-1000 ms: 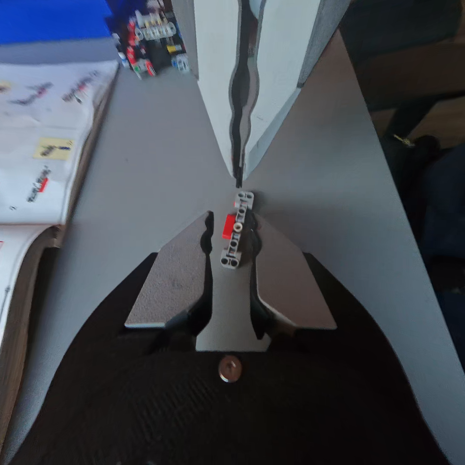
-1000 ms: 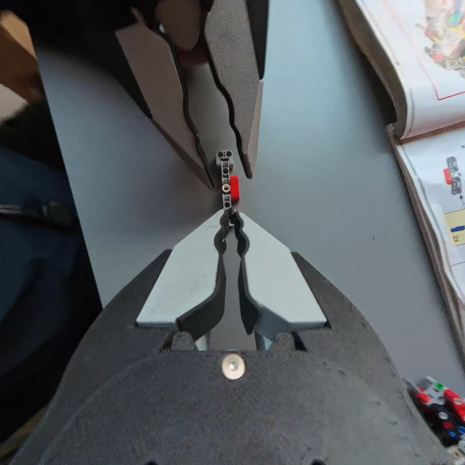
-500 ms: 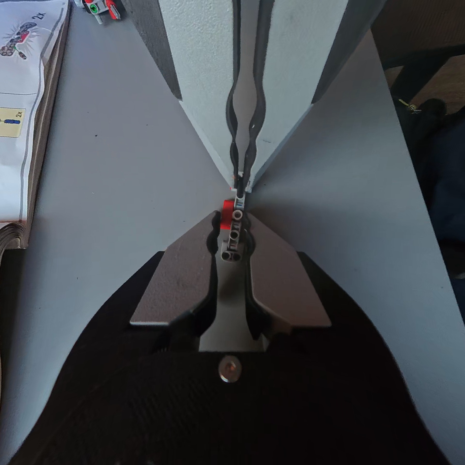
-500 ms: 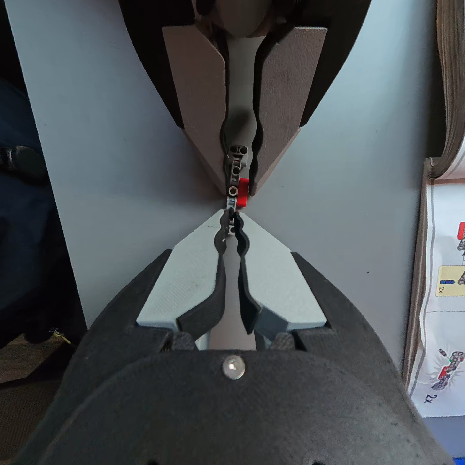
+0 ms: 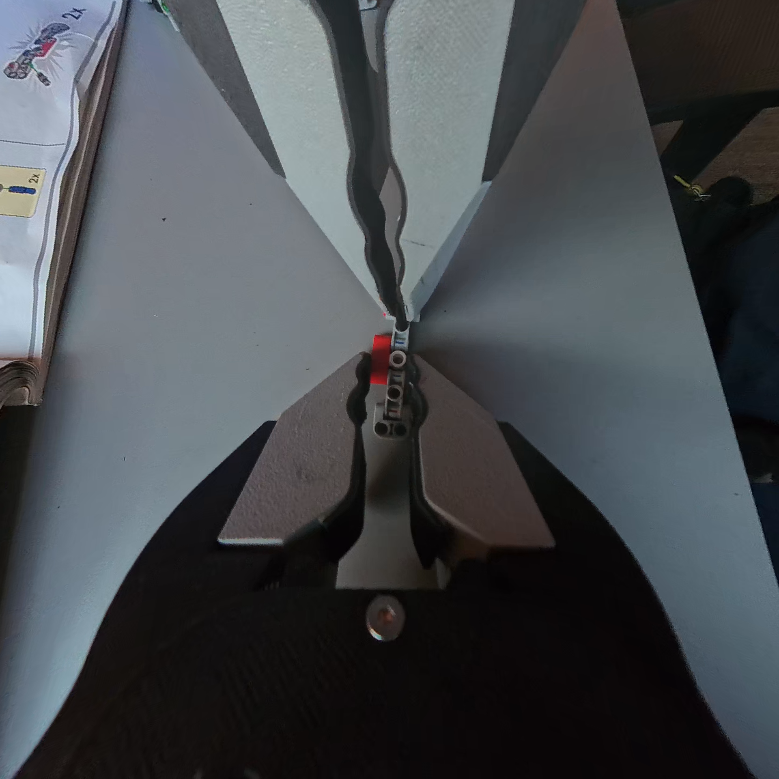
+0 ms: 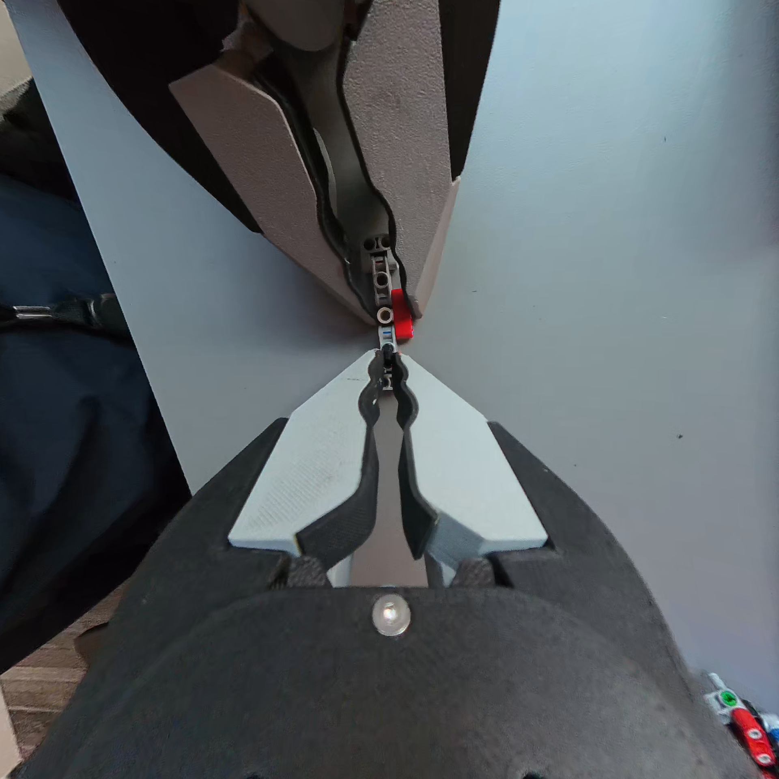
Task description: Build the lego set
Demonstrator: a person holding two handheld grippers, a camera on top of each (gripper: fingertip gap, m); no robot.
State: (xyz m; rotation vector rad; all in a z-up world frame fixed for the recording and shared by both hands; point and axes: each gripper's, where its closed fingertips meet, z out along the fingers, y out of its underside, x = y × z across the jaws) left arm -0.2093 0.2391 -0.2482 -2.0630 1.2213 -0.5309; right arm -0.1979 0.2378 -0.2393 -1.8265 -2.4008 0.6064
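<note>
Your left fingers [image 5: 390, 394] clamp the grey beam assembly [image 5: 395, 394] with its red piece [image 5: 379, 360]; right fingers [image 6: 387, 371] pinch a small black pin [image 6: 385, 358] at its far end. Long axis runs gripper to gripper over the bench [image 5: 210, 295].

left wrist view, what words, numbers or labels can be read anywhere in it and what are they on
Open instruction booklet at the left edge: a short printed mark beside the drawing at the top of the page; legible, not copied here.
Yellow box on the same page: another short printed mark; legible, not copied here.
Gray beam, red piece, gray table: no writing visible.
</note>
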